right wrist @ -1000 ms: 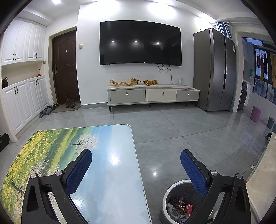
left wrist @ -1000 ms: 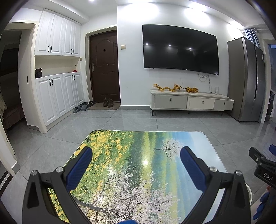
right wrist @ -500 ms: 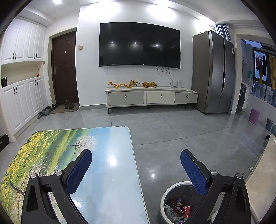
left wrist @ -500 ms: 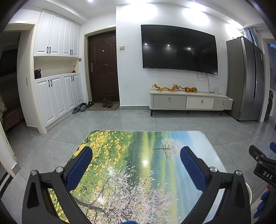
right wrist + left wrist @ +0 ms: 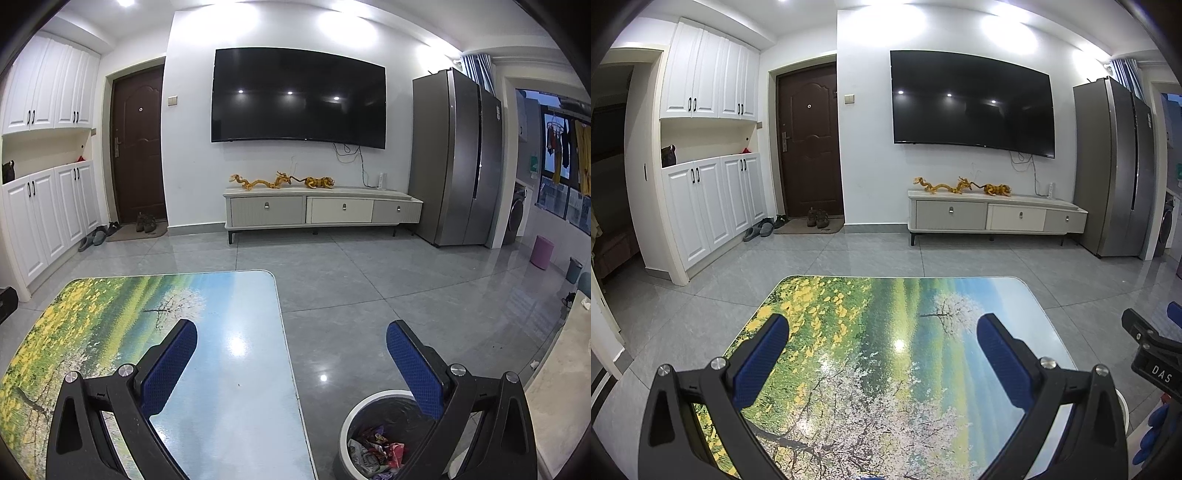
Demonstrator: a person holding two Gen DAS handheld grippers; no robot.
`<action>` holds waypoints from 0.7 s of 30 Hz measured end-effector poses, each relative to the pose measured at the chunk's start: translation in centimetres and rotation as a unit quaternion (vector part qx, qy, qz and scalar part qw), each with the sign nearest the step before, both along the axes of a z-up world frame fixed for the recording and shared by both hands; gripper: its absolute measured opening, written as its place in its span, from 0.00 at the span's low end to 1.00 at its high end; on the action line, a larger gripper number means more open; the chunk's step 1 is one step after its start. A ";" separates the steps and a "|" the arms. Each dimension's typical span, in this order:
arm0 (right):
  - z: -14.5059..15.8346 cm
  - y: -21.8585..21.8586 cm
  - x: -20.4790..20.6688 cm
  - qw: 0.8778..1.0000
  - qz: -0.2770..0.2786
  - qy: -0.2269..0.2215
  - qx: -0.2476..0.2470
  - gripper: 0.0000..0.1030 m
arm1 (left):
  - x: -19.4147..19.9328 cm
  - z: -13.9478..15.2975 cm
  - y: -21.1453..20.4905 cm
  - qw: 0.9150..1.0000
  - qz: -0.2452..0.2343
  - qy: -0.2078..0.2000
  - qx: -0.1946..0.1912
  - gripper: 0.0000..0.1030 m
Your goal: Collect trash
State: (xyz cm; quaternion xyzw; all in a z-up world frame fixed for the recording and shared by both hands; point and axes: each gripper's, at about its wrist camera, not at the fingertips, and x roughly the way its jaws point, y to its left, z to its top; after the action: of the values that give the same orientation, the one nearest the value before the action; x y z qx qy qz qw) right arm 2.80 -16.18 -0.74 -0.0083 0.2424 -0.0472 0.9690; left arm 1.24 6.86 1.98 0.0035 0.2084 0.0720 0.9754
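A white-rimmed trash bin [image 5: 354,410] stands on the floor right of the table, with crumpled wrappers [image 5: 373,448] inside. My right gripper [image 5: 291,338] is open and empty, held over the table's right edge and just left of the bin. My left gripper [image 5: 882,332] is open and empty above the low table [image 5: 879,306], whose top has a printed landscape picture. No loose trash shows on the table in either view. Part of the right gripper [image 5: 1152,354] shows at the right edge of the left wrist view.
A TV cabinet [image 5: 321,210] stands at the far wall under a wall TV [image 5: 299,99]. A grey fridge [image 5: 458,162] is at the right, a dark door [image 5: 809,140] with shoes [image 5: 816,218] at the left. A pink stool [image 5: 541,251] stands far right.
Both views have shifted only slightly; the right gripper has drifted a little so the bin shows more fully. Both grippers stay open.
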 end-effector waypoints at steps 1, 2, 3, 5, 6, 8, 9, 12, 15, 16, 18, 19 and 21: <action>0.0 0.0 0.0 1.000 0.000 0.000 -0.001 1.00 | 0.0 0.0 0.0 1.000 0.000 0.000 0.000 0.99; -0.1 0.0 0.0 1.000 0.000 0.001 -0.001 1.00 | 0.0 0.0 0.0 1.000 -0.001 0.001 -0.001 0.99; -0.2 0.0 0.0 1.000 0.000 0.001 -0.001 1.00 | 0.0 0.0 -0.1 1.000 -0.001 0.001 -0.001 0.99; -0.2 0.0 0.0 1.000 -0.001 0.001 -0.001 1.00 | 0.0 0.0 -0.1 1.000 -0.002 0.001 -0.002 0.99; -0.2 0.0 0.0 1.000 -0.001 0.001 -0.001 1.00 | 0.0 -0.1 -0.1 1.000 -0.002 0.001 -0.002 0.99; -0.2 0.0 0.0 1.000 -0.001 0.001 -0.002 1.00 | 0.0 0.0 -0.1 1.000 -0.002 0.001 -0.001 0.99; -0.1 0.0 0.0 1.000 -0.001 0.001 -0.002 1.00 | 0.0 -0.1 -0.1 1.000 -0.003 0.001 -0.001 0.99; -0.3 0.1 0.0 1.000 -0.002 0.001 -0.003 1.00 | 0.0 -0.1 -0.1 1.000 -0.004 0.001 -0.001 0.99; -0.4 0.1 0.1 1.000 -0.003 0.000 -0.005 1.00 | 0.1 -0.1 -0.1 1.000 -0.006 0.001 0.001 0.99; -0.4 0.0 0.1 1.000 -0.003 0.000 -0.005 1.00 | 0.1 -0.1 -0.2 1.000 -0.006 0.001 0.002 0.99; -0.4 0.1 0.1 1.000 -0.004 -0.001 -0.006 1.00 | 0.0 -0.1 -0.2 1.000 -0.007 0.001 0.001 0.99; -0.4 0.1 0.1 1.000 -0.004 -0.002 -0.006 1.00 | 0.0 -0.1 -0.2 1.000 -0.006 0.001 0.001 0.99; -0.5 0.1 0.0 1.000 -0.005 -0.003 -0.007 1.00 | 0.0 -0.1 -0.2 1.000 -0.006 0.001 0.001 0.99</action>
State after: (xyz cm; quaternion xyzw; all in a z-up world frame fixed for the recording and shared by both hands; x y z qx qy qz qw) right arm 2.85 -16.07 -1.21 -0.0136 0.2394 -0.0537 0.9693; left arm 1.26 6.67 1.85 0.0062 0.2094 0.0661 0.9756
